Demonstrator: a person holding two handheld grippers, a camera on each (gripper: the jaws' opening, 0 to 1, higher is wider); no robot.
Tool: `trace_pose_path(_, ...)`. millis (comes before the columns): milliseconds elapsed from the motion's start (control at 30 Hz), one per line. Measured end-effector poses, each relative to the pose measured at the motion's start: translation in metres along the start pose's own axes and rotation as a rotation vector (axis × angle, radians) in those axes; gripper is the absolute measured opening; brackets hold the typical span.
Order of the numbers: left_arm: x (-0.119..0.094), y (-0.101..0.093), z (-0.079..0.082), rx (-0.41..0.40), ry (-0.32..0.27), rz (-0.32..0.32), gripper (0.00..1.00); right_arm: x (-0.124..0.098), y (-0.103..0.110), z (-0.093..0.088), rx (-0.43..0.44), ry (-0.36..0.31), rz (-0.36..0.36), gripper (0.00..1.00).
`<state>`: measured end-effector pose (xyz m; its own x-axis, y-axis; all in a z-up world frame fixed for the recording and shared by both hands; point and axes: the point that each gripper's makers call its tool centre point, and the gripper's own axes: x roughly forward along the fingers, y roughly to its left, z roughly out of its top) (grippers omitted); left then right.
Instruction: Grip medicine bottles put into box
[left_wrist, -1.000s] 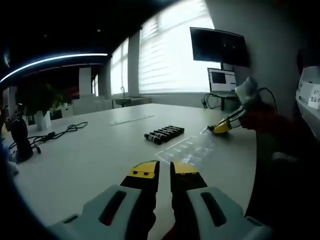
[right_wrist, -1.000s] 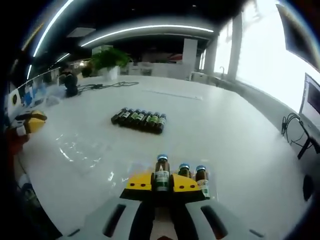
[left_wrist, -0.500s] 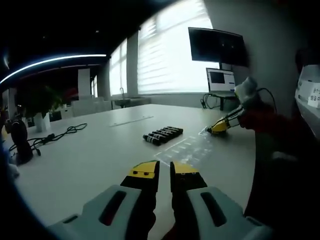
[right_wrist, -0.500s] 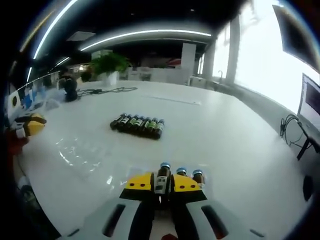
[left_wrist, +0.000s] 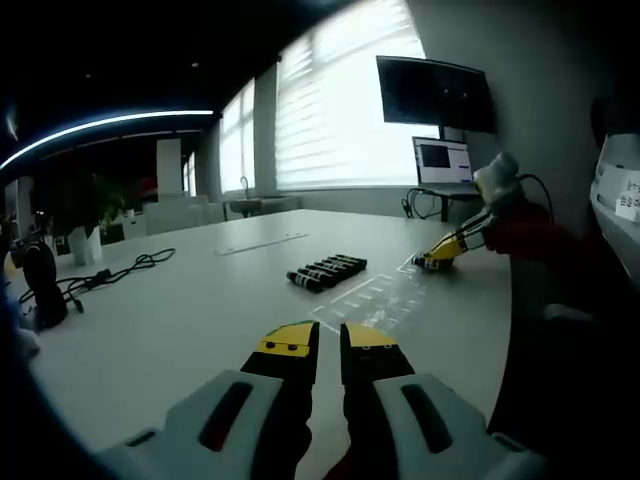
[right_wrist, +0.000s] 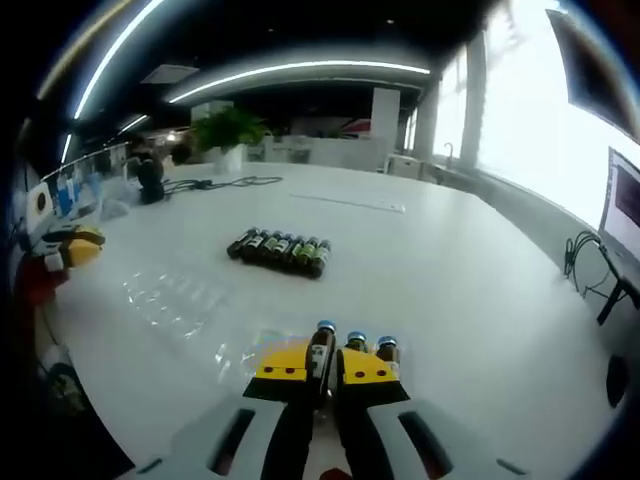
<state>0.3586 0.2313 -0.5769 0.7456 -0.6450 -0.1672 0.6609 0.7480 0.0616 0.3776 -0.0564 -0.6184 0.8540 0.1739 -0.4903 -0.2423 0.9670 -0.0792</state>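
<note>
Daylight pours through tall blinds (left_wrist: 340, 100), blown out to plain white in both views. The room away from them is dim, lit by curved ceiling light strips (right_wrist: 300, 70). The white table (right_wrist: 430, 260) takes a soft sheen, with small glints on a clear plastic tray (right_wrist: 175, 295). Straight lines bow strongly toward the edges. Distant furniture is soft and slightly blurred.

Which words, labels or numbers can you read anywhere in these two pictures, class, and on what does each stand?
None can be read.
Upright medicine bottles by the right gripper: labels blurred.
Row of lying bottles: green labels too small.
White sheet at the left gripper view's edge: dark print, blurred.
Small monitor: lit screen, nothing legible.
</note>
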Motion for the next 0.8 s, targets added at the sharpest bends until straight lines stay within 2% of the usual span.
trace_pose_path(200, 0.0006, -0.0003, -0.0009, 0.001, 0.003, -0.001, 0.03, 0.0019, 0.0026, -0.0006, 0.032, 0.006, 0.039, 0.05)
trace_pose_path(433, -0.0007, 0.0033, -0.0013, 0.000, 0.004, 0.009, 0.03, 0.0066, 0.0048, -0.0051, 0.012, 0.061, 0.048, 0.04)
trace_pose_path(800, 0.0003, 0.0046, -0.0037, -0.009, 0.006, 0.008, 0.03, 0.0063, 0.0076, -0.0064, 0.001, 0.045, 0.011, 0.04)
